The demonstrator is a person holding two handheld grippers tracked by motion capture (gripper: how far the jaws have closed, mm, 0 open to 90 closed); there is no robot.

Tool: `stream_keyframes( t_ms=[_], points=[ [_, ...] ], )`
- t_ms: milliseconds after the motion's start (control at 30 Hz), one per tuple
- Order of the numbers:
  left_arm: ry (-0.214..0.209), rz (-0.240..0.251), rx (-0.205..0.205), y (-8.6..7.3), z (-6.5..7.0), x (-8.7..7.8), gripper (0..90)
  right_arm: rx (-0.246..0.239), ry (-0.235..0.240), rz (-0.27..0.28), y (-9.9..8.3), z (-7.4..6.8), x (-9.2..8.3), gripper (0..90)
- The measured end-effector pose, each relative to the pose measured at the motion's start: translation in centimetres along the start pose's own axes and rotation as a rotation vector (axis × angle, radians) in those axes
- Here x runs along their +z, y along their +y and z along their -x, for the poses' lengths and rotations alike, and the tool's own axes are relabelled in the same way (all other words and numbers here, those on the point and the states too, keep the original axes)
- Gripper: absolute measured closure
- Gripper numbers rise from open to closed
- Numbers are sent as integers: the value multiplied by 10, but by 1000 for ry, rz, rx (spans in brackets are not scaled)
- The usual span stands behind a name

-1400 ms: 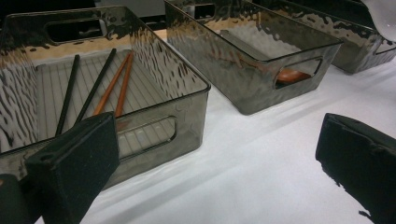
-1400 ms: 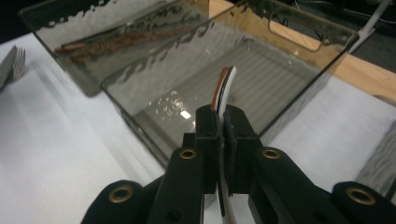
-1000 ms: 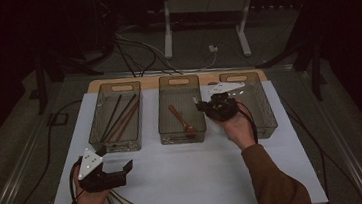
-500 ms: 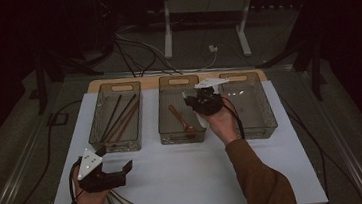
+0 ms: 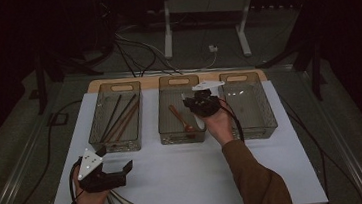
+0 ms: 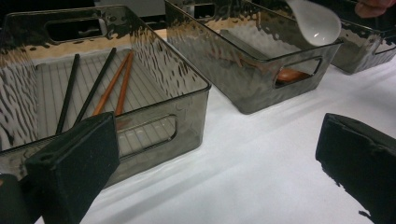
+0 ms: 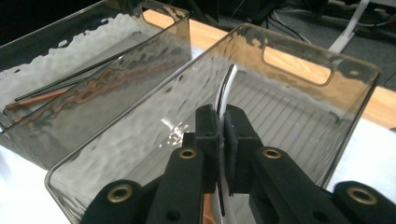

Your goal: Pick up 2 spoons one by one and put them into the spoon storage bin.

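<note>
Right tongs (image 5: 193, 112) clamping white spoon (image 6: 314, 21), shifted over middle bin (image 5: 163, 125), left tongs (image 5: 117, 161) agape

No readable text, no labels, no brands, no numbers, no signs anywhere

Each claw is built of black parts, and a grey three-cornered plate is carried on top of the left claw (image 5: 113, 171) and of the right claw (image 5: 192, 101). Blocky black foam-like pads (image 6: 74, 163) are fitted to the left one. Brass-coloured rivets are set at 6 o'clock in the right gripper view. A dark cable trails from each. A brownish sleeve (image 5: 257, 180), perhaps olive, is worn.
</note>
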State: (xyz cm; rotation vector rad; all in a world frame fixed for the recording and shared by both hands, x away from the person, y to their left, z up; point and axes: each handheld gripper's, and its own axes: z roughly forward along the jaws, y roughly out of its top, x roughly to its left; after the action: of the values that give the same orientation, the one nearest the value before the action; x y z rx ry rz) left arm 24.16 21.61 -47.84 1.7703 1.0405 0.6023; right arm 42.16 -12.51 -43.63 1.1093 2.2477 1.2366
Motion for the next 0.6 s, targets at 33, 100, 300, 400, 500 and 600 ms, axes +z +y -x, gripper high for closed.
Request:
stream_keyframes(
  t_ms=[33, 100, 300, 400, 500, 600],
  points=[
    [0, -1, 1, 0, 0, 0, 8, -4, -1, -7, -1, -1, 1, 859],
    [-1, 0, 0, 0, 0, 0, 8, -10, -1, -20, -3, -2, 4, 859],
    [0, -1, -1, 0, 0, 0, 8, -9, 5, -69, -10, -5, 12, 859],
    [0, 0, -1, 0, 0, 0, 8, -7, 10, -87, -13, -4, 14, 856],
    [1, 0, -1, 0, 0, 0, 8, 14, 18, -102, -13, -2, 14, 839],
    [1, 0, -1, 0, 0, 0, 8, 40, 11, -115, -14, 2, 12, 790]
  ],
)
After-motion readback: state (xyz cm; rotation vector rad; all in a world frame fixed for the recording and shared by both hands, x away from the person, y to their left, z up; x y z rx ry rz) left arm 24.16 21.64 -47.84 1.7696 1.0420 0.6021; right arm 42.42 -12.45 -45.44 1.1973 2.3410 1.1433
